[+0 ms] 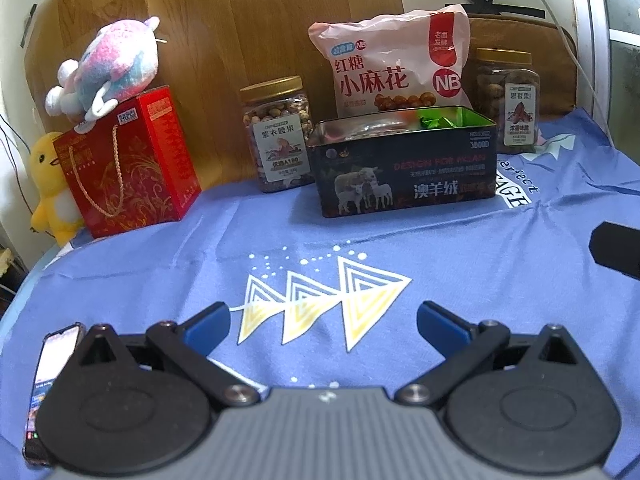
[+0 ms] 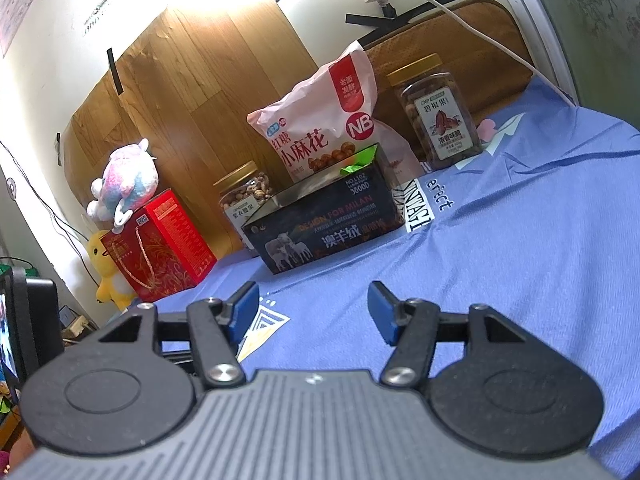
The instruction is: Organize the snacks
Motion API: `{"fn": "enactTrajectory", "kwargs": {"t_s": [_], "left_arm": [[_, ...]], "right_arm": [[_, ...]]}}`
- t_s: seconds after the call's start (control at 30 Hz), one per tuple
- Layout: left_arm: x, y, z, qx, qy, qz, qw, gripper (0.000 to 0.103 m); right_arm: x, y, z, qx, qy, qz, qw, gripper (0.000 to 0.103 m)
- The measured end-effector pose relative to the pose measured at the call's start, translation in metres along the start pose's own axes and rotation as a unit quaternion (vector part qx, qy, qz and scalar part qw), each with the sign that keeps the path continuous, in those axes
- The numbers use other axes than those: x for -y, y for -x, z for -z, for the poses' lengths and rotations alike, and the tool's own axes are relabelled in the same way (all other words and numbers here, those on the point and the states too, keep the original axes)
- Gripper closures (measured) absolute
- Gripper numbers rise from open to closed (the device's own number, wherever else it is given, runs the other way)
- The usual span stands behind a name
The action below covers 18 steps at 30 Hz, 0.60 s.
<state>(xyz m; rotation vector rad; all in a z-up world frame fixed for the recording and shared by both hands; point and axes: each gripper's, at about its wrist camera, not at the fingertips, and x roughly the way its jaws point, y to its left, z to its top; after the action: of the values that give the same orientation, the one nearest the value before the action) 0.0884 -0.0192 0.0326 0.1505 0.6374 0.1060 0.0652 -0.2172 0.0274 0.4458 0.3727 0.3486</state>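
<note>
- Both my grippers, left (image 1: 323,320) and right (image 2: 313,307), gape with nothing between the jaws.
- Tin (image 1: 404,160) sits at 12 o'clock, bag (image 1: 390,64) behind.
- Reaching over could topple the bag or snag the cloth (image 1: 160,264).

A home room, by the look of it: a blue printed cloth (image 1: 160,264) over the table, plush toys (image 1: 108,68) atop a red gift box (image 1: 132,164), wood-grain sheets (image 1: 224,40) taped to the wall, a charger cable (image 2: 460,20) dangling
</note>
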Motion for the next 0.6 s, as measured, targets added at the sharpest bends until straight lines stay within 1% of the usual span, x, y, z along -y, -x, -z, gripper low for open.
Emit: {"fn": "enactTrajectory", "kwargs": {"t_s": [0.33,0.6], "left_arm": [[0.0032,0.0048,-0.0009,0.022,-0.012,-0.03,0.9993,0.0],[0.0001,0.0054,-0.0027,0.027,0.0,-0.038,0.9989,0.0]], "right_arm": [[0.0015,0.0009,0.0005,0.002,-0.002,0.0,1.0,0.038],[0.0017,0.0009,0.0004,0.001,-0.003,0.0,1.0,0.038]]}}
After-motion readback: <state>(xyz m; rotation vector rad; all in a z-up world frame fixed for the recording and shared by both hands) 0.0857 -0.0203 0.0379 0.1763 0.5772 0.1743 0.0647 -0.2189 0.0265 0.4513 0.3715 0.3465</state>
